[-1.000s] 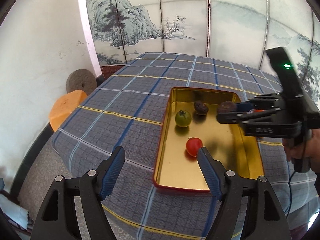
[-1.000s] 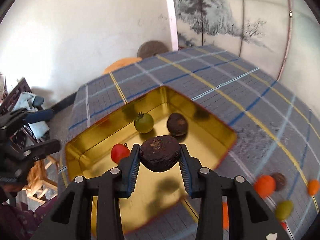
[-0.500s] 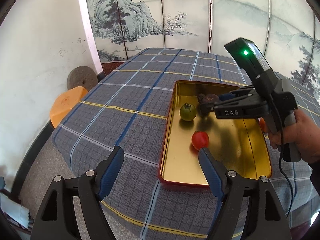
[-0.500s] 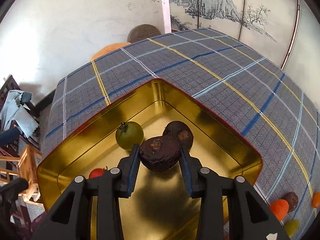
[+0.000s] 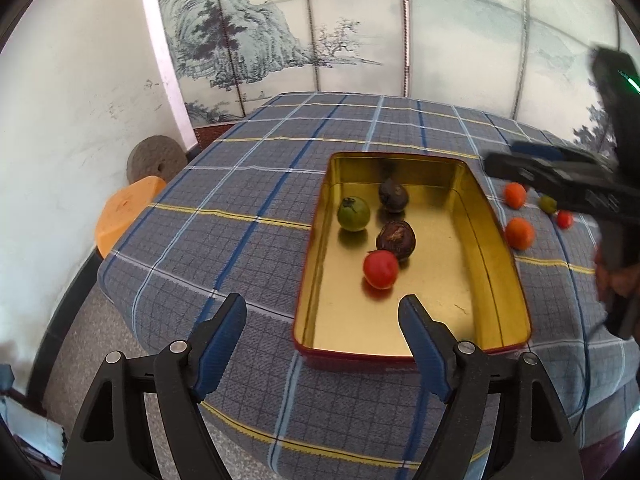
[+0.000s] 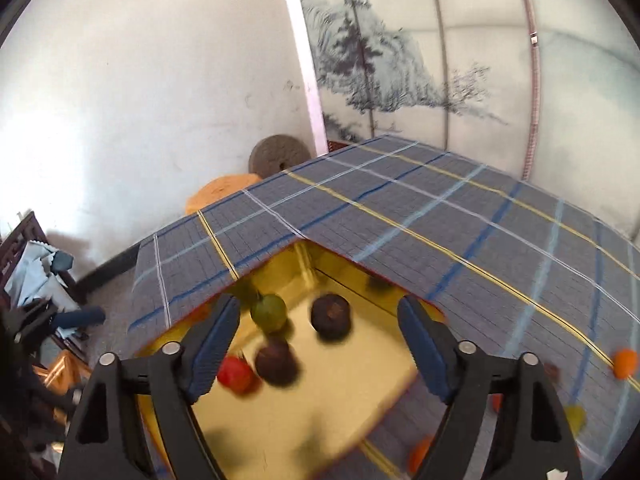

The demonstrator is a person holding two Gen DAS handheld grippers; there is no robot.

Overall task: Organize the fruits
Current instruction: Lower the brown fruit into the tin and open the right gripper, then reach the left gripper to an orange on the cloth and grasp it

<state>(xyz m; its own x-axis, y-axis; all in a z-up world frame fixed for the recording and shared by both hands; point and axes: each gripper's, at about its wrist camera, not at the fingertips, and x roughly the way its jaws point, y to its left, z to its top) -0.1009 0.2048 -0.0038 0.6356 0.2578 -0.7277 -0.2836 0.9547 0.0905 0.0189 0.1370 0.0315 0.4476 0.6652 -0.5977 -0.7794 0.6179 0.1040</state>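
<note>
**Four fruits in the tin, more loose on the cloth**

Both grippers gape wide, holding nothing: right gripper (image 6: 318, 344) above the gold tin (image 5: 500, 248), left gripper (image 5: 322, 336) at its near end. Loose orange fruits (image 5: 519, 233) lie right of it; small, round, likely light and roll-prone, best pinched across the middle.
</note>
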